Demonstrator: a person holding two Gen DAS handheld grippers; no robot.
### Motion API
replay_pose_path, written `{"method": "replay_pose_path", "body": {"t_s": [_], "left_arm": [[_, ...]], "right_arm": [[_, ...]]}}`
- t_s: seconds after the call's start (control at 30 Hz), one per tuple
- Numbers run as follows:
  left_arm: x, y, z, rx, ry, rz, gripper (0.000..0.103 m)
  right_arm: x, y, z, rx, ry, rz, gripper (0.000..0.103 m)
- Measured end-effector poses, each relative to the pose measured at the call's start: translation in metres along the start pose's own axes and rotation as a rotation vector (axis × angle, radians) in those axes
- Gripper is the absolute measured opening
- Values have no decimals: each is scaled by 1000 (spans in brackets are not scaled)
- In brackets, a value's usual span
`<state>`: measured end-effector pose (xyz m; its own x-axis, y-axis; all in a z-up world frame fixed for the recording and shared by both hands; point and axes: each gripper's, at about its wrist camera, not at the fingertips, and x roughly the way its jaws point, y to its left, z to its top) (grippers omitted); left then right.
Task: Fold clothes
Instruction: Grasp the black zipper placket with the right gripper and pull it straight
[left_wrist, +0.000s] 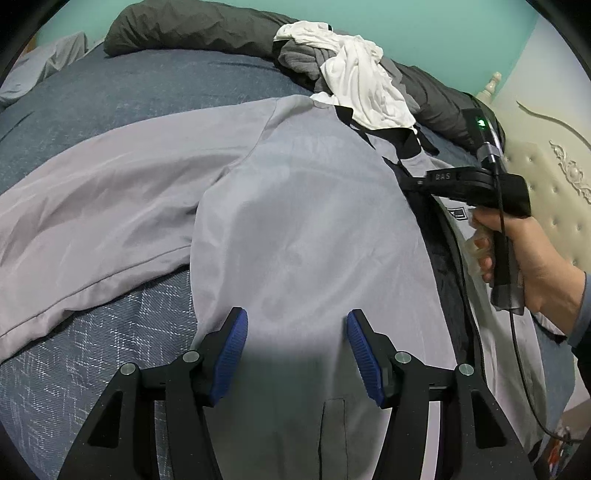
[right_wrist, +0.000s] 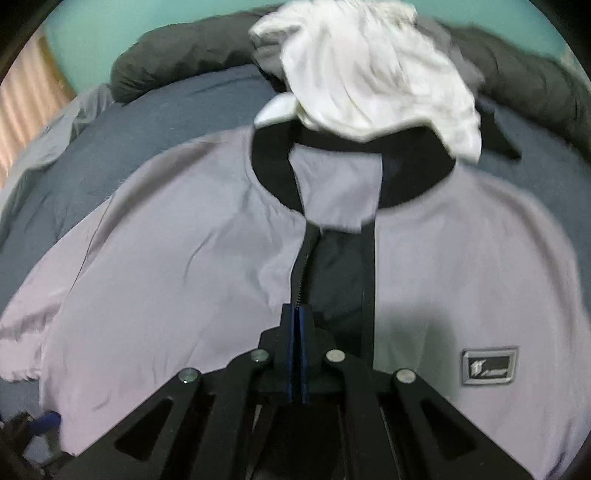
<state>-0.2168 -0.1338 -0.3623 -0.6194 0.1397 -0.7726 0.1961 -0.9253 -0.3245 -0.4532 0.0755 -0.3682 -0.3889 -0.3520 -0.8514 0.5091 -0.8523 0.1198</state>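
One smooth grey jacket (right_wrist: 177, 266) covers textured bedspread (left_wrist: 110, 354).

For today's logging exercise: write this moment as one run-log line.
left gripper: open above jacket | right gripper: shut at zipper edge, grasp unclear | white garment: overlaps collar | fold: not begun

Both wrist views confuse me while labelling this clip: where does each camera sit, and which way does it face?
Left wrist: behind the open left gripper, looking across the grey jacket; the person's hand shows holding the right gripper.
Right wrist: behind the right gripper, shut at the jacket's zipper.
Shared: jacket, white garment.
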Motion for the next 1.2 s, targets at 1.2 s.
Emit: {"method": "replay_pose_path", "body": {"t_s": [1.2], "left_arm": [[-8, 2, -1, -31, -12, -15, 62]], "right_arm": [[-32, 13, -61, -98, 189, -53, 4]]}}
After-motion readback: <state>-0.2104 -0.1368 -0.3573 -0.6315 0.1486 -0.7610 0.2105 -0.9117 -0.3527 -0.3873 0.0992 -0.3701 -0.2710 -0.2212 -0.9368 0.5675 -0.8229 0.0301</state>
